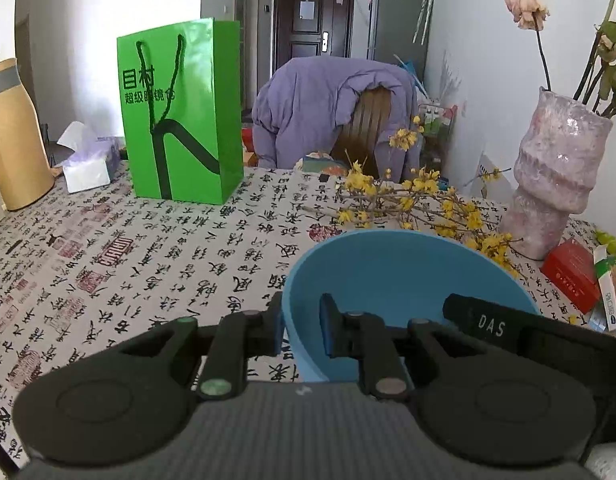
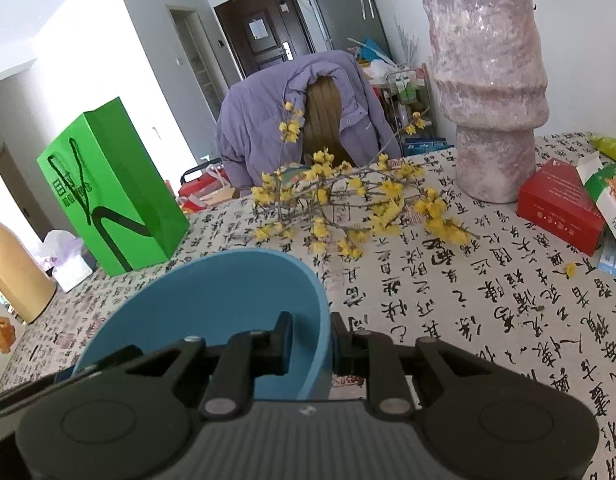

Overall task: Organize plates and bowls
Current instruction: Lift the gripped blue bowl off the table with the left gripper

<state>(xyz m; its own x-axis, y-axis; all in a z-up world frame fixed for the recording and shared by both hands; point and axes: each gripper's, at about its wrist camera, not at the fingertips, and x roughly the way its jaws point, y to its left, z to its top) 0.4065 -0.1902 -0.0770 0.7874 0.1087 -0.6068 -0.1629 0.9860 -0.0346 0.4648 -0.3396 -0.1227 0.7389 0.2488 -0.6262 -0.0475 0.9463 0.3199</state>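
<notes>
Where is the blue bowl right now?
The blue bowl sits low in both wrist views, pinched at opposite rims by the left tongs and right tongs, just before the yellow flowers.

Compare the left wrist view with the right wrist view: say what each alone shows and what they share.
Only the left wrist view: the wilted pink rose above the pink vase, and the right gripper's black body across the blue bowl. Only the right: an orange object at the left edge. Shared: each gripper clamping the bowl's rim, the green bag, the yellow blossoms.
</notes>
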